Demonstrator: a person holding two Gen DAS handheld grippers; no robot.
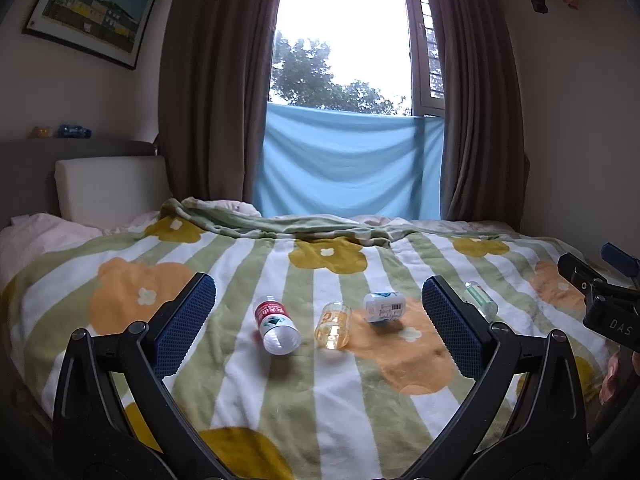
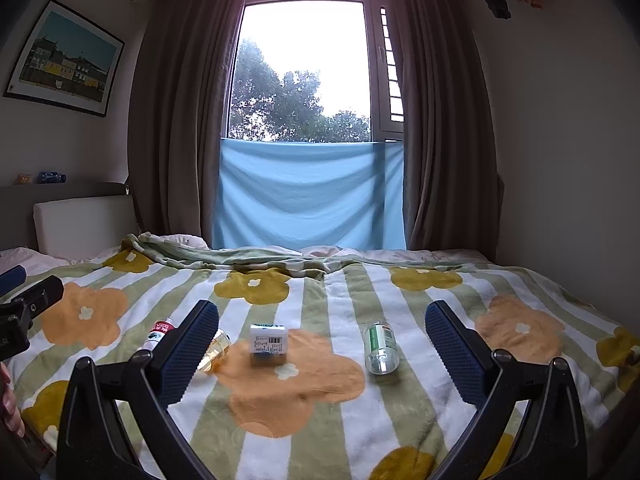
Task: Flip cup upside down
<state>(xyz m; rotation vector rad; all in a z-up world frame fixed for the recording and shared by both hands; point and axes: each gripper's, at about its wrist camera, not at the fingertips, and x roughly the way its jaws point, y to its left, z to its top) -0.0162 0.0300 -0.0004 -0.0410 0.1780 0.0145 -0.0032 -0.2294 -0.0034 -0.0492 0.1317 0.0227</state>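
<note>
Both sets of jaws stood wide apart and held nothing: the left gripper (image 1: 319,322) and the right gripper (image 2: 321,348) each hovered low over the near part of the bed, blue ribbed pads spread to either side of the row of small containers. The bed was covered by a soft fleece blanket (image 1: 280,392) striped green and white with orange and mustard flowers, rumpled toward its far edge under the window. On it, roughly midway across and toward the near edge, lay a clear plastic bottle with a red label (image 1: 277,326) on its side, a green-labelled clear bottle (image 2: 381,347) also on its side further right, a small white box-shaped tub with a barcode (image 2: 268,339), and the task's thing, a small translucent amber plastic cup (image 1: 333,325), lying on its side between the red-labelled bottle and the white tub. The cup looked light, thin-walled and fairly stiff, with smooth, probably slippery sides; it would likely roll on the yielding fleece if nudged. The best hold seemed to be across its mid-body, pads on opposite walls, squeezing gently so the thin wall would not buckle.
</note>
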